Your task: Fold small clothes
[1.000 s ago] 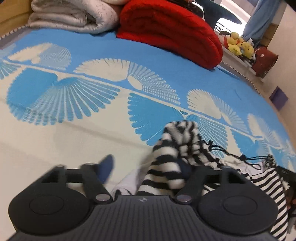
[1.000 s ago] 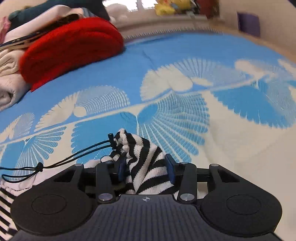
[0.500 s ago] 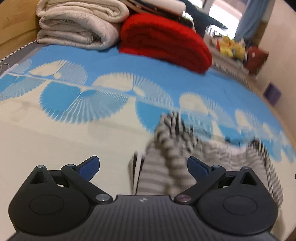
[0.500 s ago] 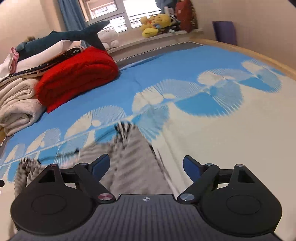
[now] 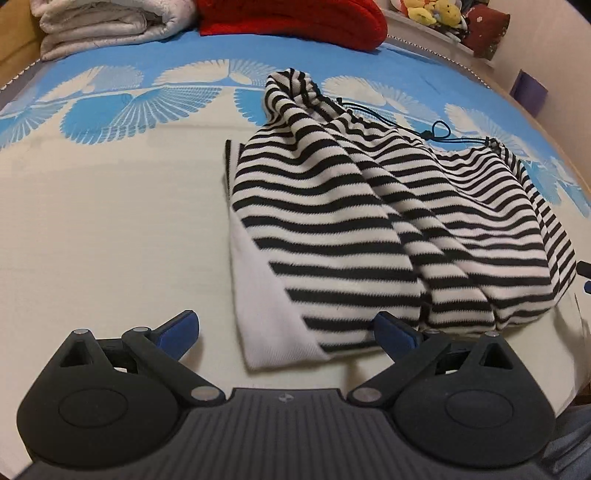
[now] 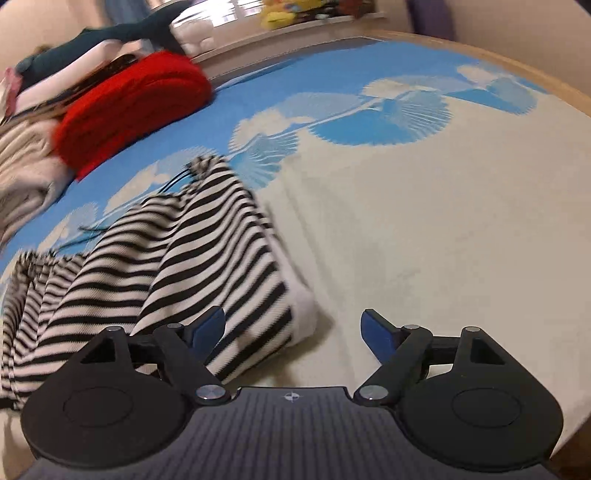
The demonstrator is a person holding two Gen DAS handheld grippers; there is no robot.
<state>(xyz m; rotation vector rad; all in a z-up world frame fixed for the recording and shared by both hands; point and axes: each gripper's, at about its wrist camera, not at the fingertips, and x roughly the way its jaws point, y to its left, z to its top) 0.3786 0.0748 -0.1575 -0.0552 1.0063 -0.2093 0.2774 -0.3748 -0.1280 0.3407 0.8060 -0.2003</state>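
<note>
A black-and-white striped garment [image 5: 369,206] with a black drawstring [image 5: 436,131] lies folded over on the bed's blue-and-cream cover [image 5: 110,206]. Its white inner side shows at the near left corner. My left gripper [image 5: 286,330] is open and empty, just in front of that near edge. In the right wrist view the same garment [image 6: 155,258] lies to the left, and my right gripper [image 6: 293,328] is open and empty above its near right corner.
A red folded blanket [image 5: 295,18] and a beige folded blanket [image 5: 107,26] are stacked at the far side. Plush toys [image 5: 430,9] sit on a ledge behind. The bed's wooden edge [image 6: 517,70] runs along the right.
Both grippers let go of the striped garment, opened and pulled back toward me. The garment now lies flat on the bed, folded over.
</note>
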